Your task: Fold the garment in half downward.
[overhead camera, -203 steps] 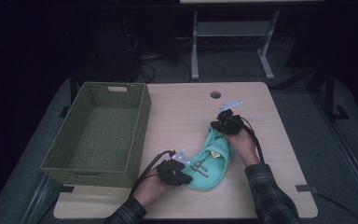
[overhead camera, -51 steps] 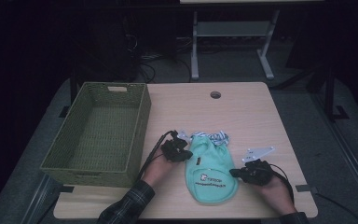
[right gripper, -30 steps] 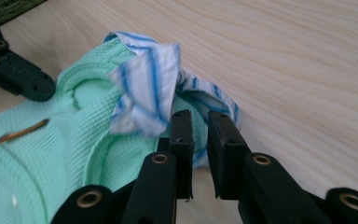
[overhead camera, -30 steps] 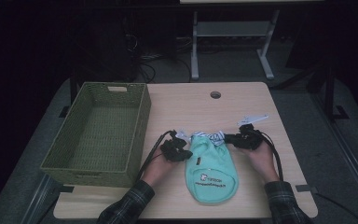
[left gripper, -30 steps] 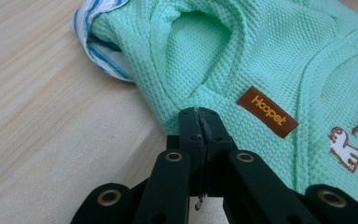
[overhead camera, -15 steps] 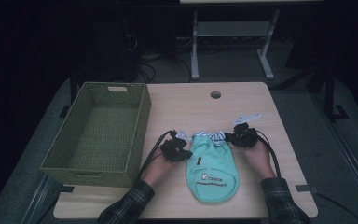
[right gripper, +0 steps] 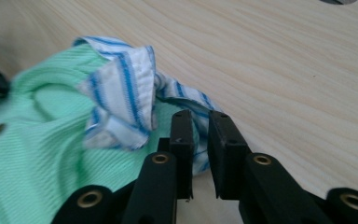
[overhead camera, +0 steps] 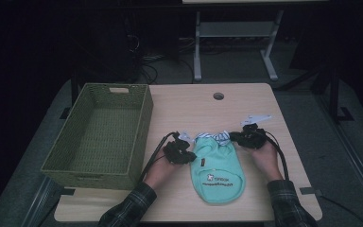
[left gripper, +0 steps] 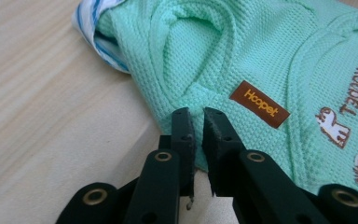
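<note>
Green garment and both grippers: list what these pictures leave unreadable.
- Green garment: its printed wording is too small in the high view and cut off by the frame edge in the left gripper view.
- Left gripper: its jaws hide whether cloth is pinched.
- Right gripper: likewise, with the striped trim blurred.

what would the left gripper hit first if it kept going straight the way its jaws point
Most likely the mint green garment. The left gripper has its jaw tips right at the garment's folded edge, near the brown label, so it would push into that fabric at once. Whether the pads already pinch cloth is unclear.
</note>
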